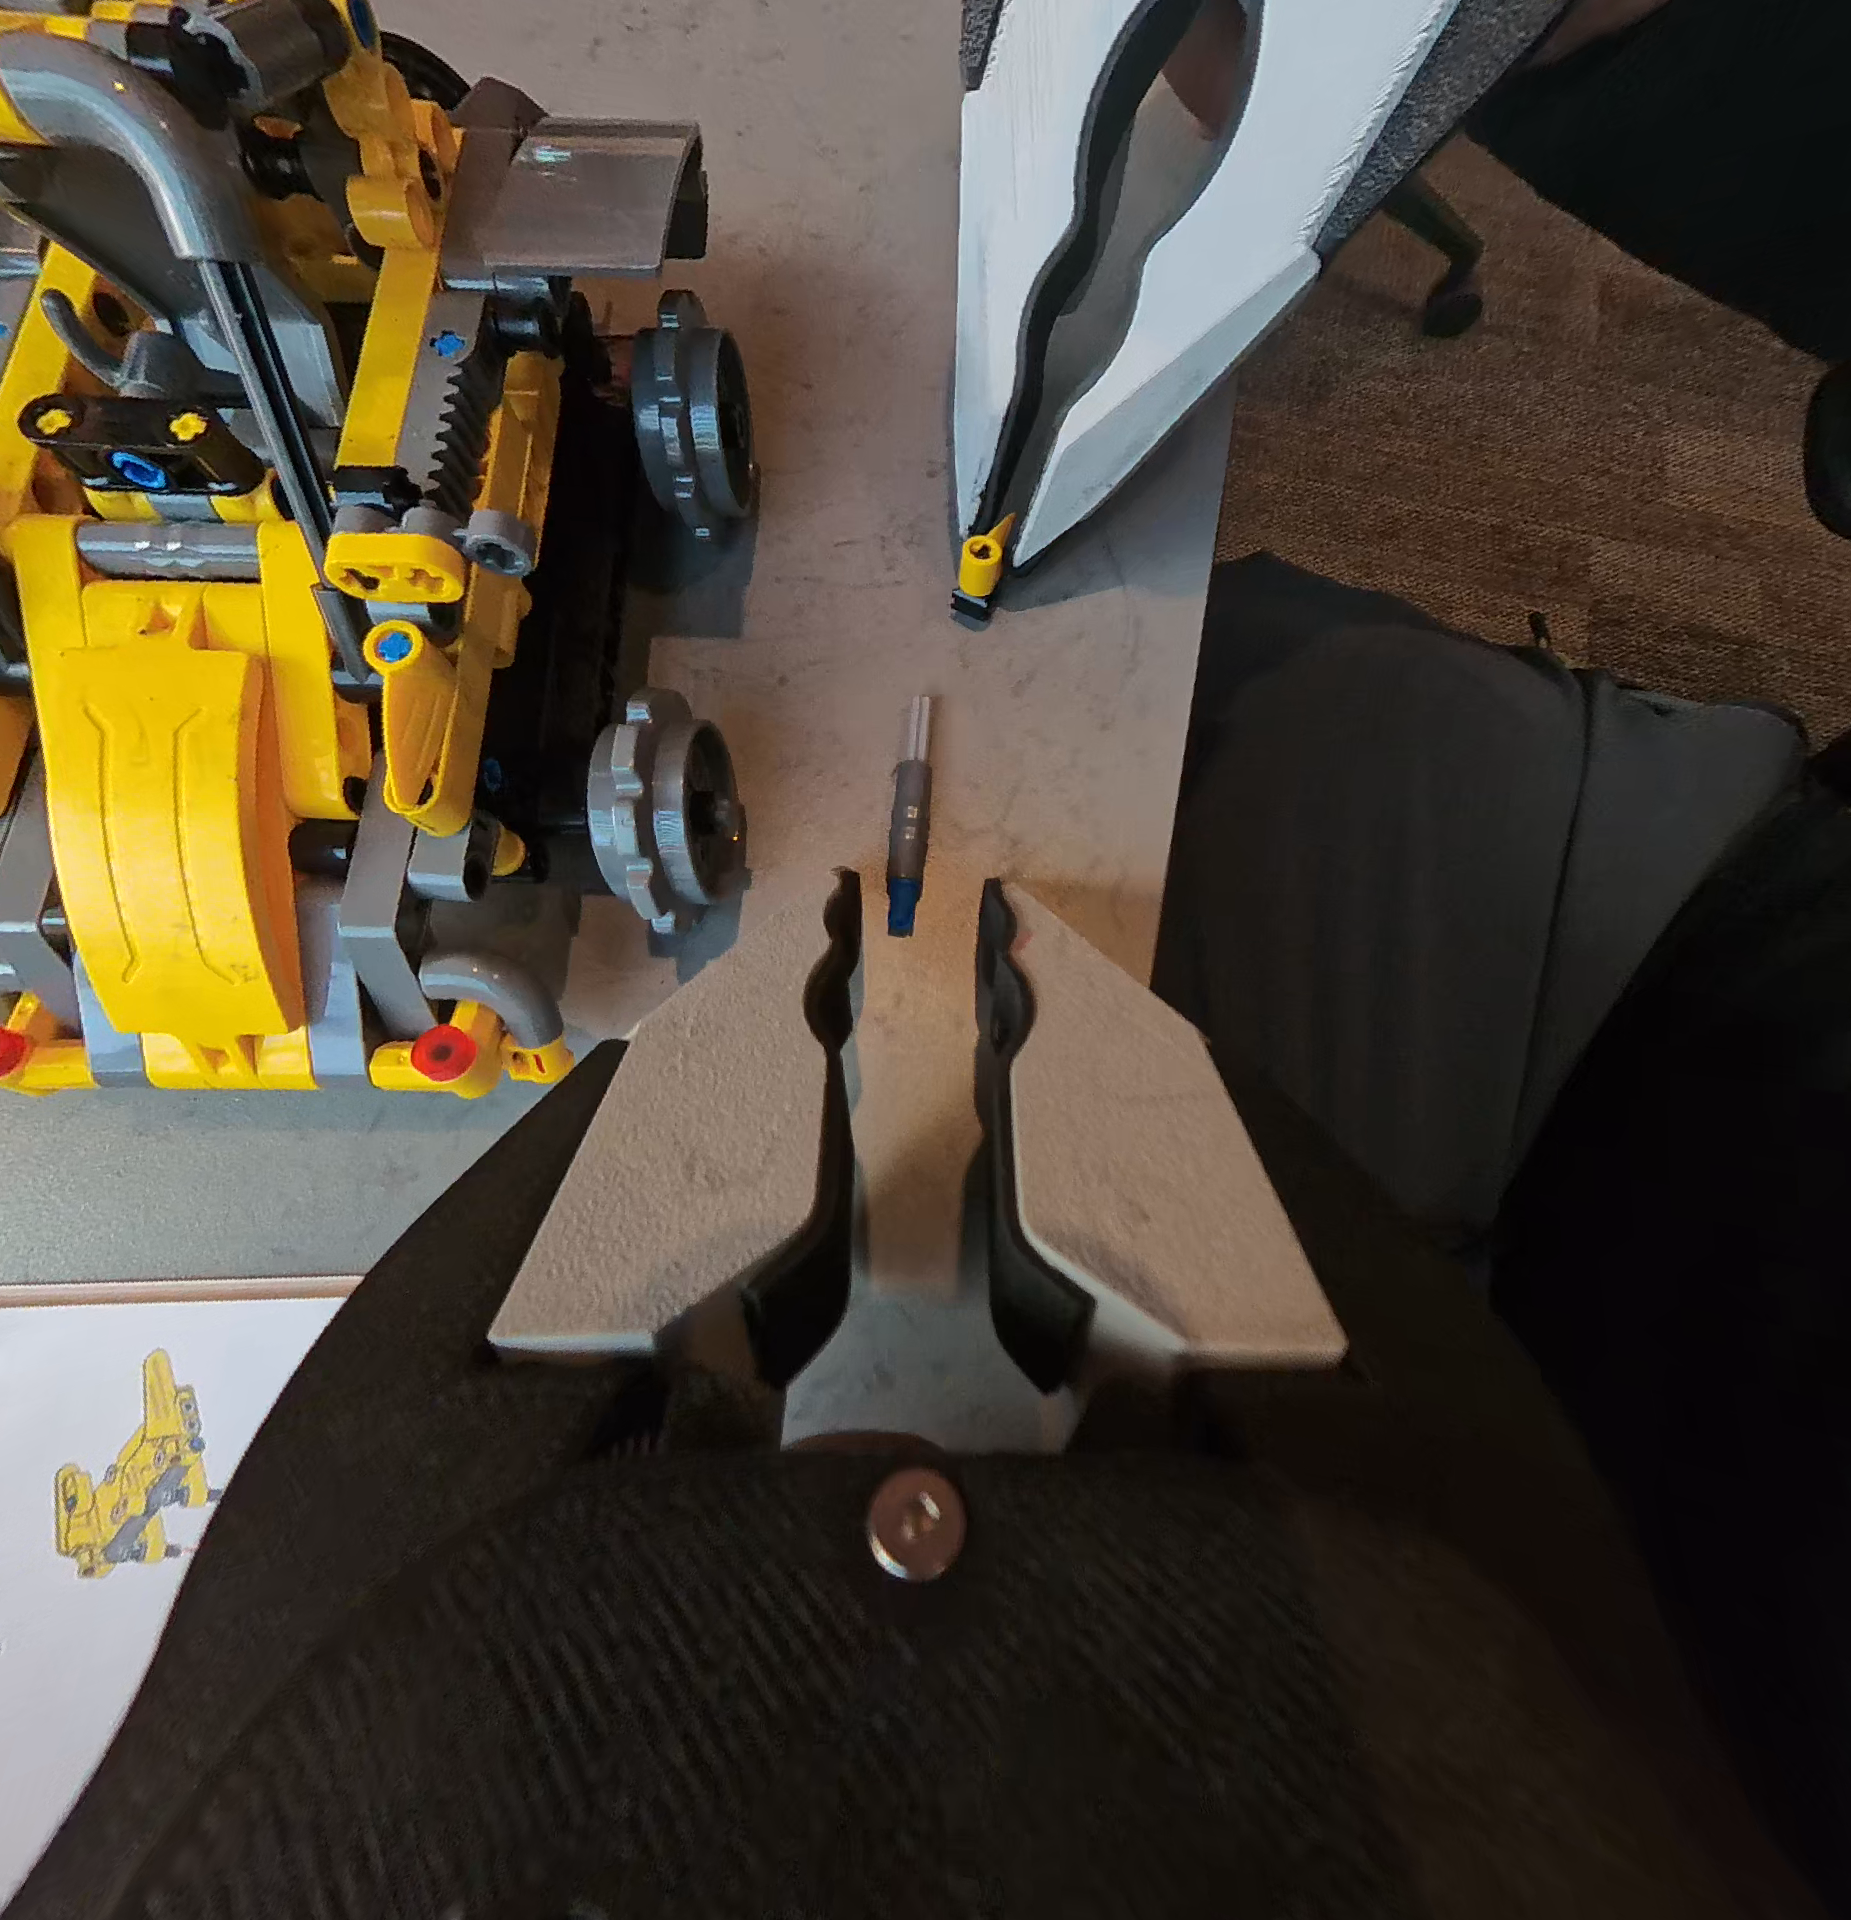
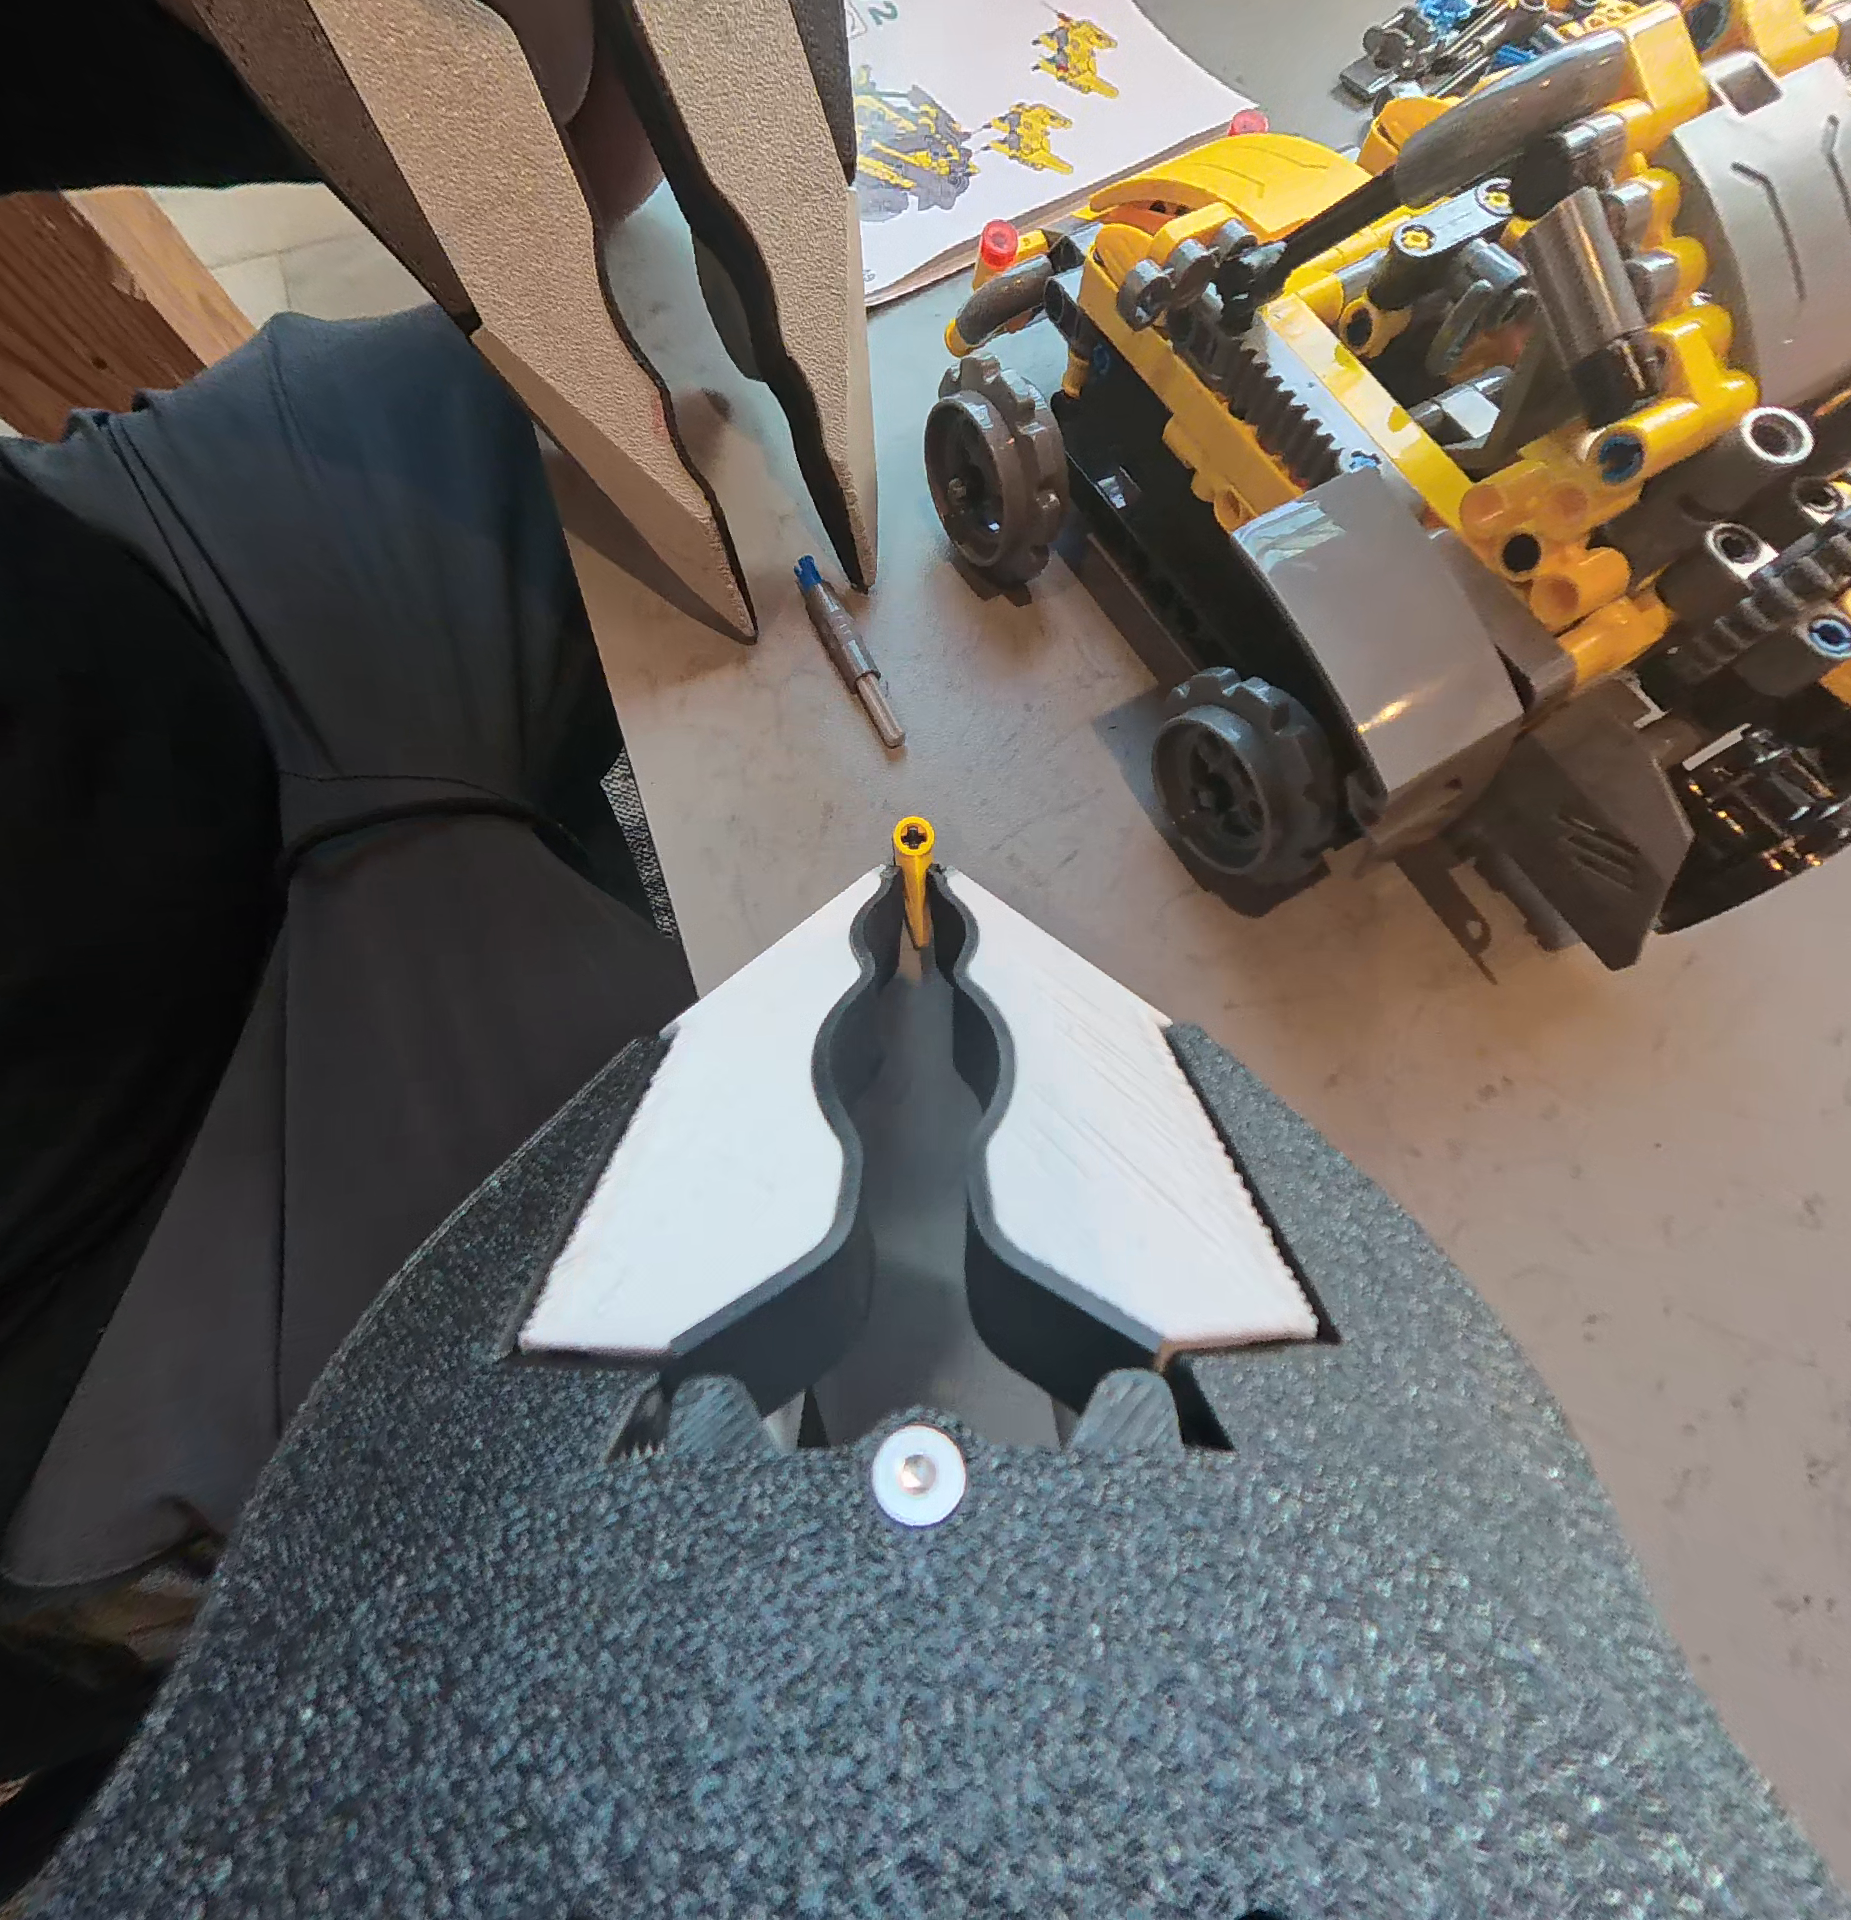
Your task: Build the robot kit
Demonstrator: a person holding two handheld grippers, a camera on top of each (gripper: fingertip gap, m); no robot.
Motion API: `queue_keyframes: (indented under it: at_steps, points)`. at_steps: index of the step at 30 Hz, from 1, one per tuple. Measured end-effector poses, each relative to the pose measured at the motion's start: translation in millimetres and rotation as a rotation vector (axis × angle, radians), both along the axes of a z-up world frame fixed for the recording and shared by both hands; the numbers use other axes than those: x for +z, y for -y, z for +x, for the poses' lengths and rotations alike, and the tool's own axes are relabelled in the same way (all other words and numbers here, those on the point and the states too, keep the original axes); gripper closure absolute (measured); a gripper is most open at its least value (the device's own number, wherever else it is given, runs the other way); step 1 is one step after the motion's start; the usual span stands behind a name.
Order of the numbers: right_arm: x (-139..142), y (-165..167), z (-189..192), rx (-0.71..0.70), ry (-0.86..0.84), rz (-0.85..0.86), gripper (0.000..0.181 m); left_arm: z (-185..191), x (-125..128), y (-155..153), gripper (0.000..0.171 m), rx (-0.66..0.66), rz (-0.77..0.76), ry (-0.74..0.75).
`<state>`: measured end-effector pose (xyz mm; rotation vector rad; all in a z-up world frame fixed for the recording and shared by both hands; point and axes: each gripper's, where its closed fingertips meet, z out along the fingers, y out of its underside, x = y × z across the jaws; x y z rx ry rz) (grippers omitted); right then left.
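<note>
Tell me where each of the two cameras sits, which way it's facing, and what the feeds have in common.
Left wrist view: sits on the left gripper, looking down along its open fingers at a grey axle with a blue tip lying on the table; the person's dark-clothed lap shows at right.
Right wrist view: sits on the right gripper, looking along fingers shut on a small yellow piece; dark clothing shows at left.
Shared: both grippers, the axle, the yellow piece, the yellow brick vehicle and the instruction booklet.
</note>
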<state>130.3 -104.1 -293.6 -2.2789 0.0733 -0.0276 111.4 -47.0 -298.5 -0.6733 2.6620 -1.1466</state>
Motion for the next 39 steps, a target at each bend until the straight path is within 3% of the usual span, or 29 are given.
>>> queue_keyframes:
  at_steps: [22, 32, 39]
  points:
    - [-4.3, 3.0, -1.7, 0.024, 0.086, -0.036, 0.174, 0.5, 0.2, 4.0, 0.153, 0.008, -0.003, 0.006]
    - [-2.0, 9.5, 6.2, -0.014, 0.058, -0.020, 0.173, 0.7, 0.2, 3.9, 0.154, 0.010, -0.007, -0.001]
    - [-5.2, 11.5, 23.8, -0.128, 0.035, -0.043, 0.174, 1.0, 0.1, 3.8, 0.155, 0.011, -0.009, -0.004]
